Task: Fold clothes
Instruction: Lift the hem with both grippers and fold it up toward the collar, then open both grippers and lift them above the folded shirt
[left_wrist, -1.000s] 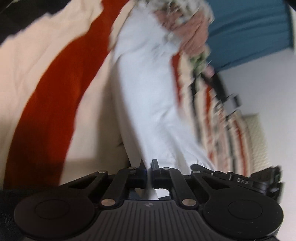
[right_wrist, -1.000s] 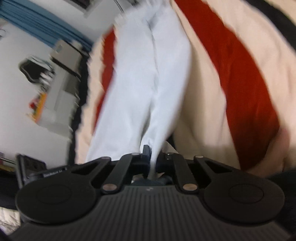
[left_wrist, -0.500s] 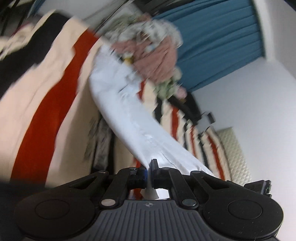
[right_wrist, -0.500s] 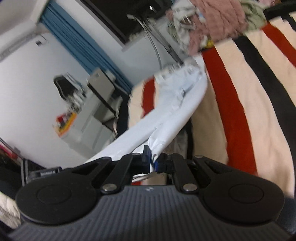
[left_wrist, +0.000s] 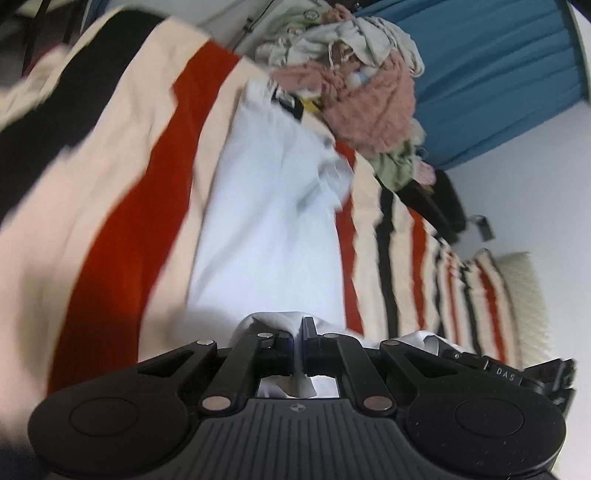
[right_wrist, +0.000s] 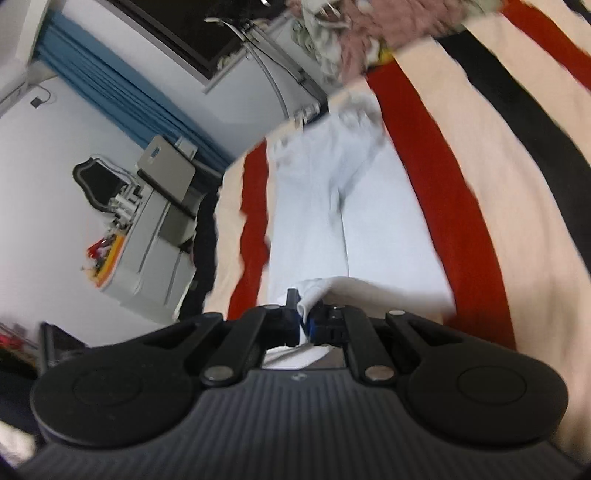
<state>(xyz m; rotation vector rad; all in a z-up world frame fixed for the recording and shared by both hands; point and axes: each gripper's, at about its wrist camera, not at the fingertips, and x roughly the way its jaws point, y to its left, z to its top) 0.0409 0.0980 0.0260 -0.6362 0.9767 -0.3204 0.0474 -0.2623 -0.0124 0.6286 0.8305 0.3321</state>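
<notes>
Left tool (left_wrist: 298, 332): jaws closed on a pinched edge of the white garment (left_wrist: 266, 221). Right tool (right_wrist: 304, 314): jaws closed on another edge of the same garment (right_wrist: 332, 206) — fabric bunches between the fingers. The garment lies stretched away toward 12 o'clock on the striped blanket (left_wrist: 110, 184) covering the bed. A clothes pile (left_wrist: 362, 88) sits at 1 o'clock in the left wrist view, touching the garment's far end. A blue curtain (left_wrist: 480, 74) hangs behind — beside a white wall.
</notes>
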